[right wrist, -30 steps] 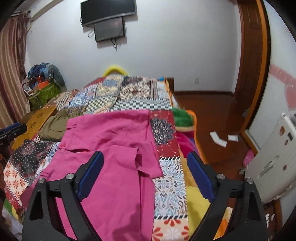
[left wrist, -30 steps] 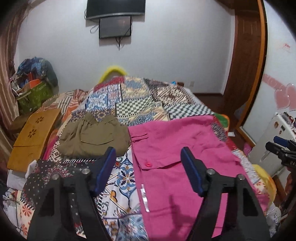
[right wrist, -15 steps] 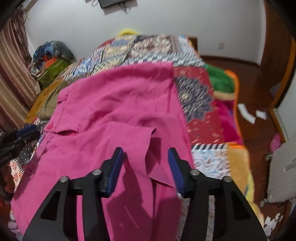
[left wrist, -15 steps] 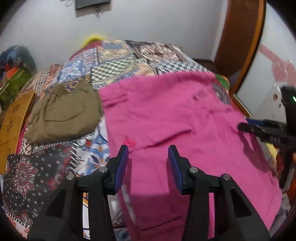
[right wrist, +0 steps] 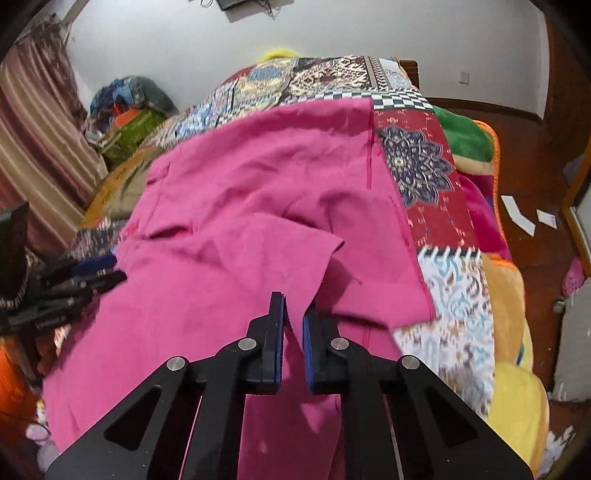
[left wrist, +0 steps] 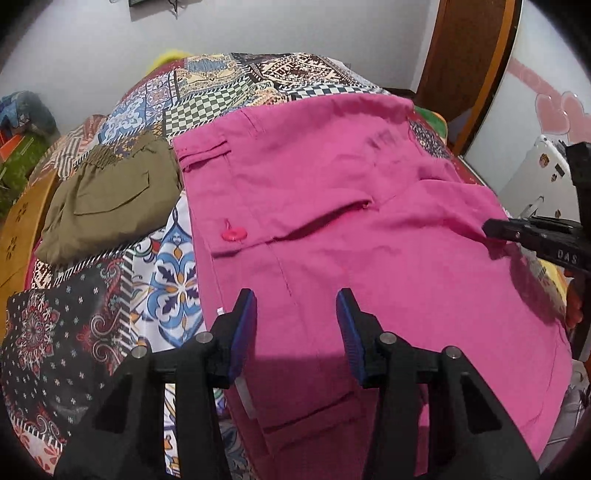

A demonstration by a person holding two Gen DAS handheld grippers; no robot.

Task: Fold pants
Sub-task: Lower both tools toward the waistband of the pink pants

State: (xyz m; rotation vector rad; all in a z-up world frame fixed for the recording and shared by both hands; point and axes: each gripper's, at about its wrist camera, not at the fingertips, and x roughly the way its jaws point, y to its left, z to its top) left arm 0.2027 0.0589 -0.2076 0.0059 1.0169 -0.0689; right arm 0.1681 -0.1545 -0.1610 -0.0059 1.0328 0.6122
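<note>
Your right tongs (right wrist: 293, 325) pinch a fold of the pink pants (right wrist: 229, 206); your left tongs (left wrist: 295, 325) hang apart above them.

Patchwork bedspread (left wrist: 207, 96) covers bed; panels incl. checkerboard, blue-white floral, black w/ red motifs, red strip w/ navy medallion (right wrist: 413, 162). Olive-green folded garment (left wrist: 107, 206) lies on spread, flap pocket up, elastic waist toward far end. Wooden board w/ flower cut-outs (left wrist: 18, 236) at bed's edge, just beside olive garment. Yellow pillow (right wrist: 279, 53) at far end, against white wall (right wrist: 332, 33). Striped curtain (right wrist: 40, 140) on one side; bag pile (right wrist: 129, 110) near it. Green blanket (right wrist: 465, 136) and yellow blanket (right wrist: 517, 398) hang off bed edge. Paper scraps (right wrist: 517, 214) on wood floor. Pink heart stickers (left wrist: 557, 114) on wall by wooden door frame (left wrist: 476, 62).
</note>
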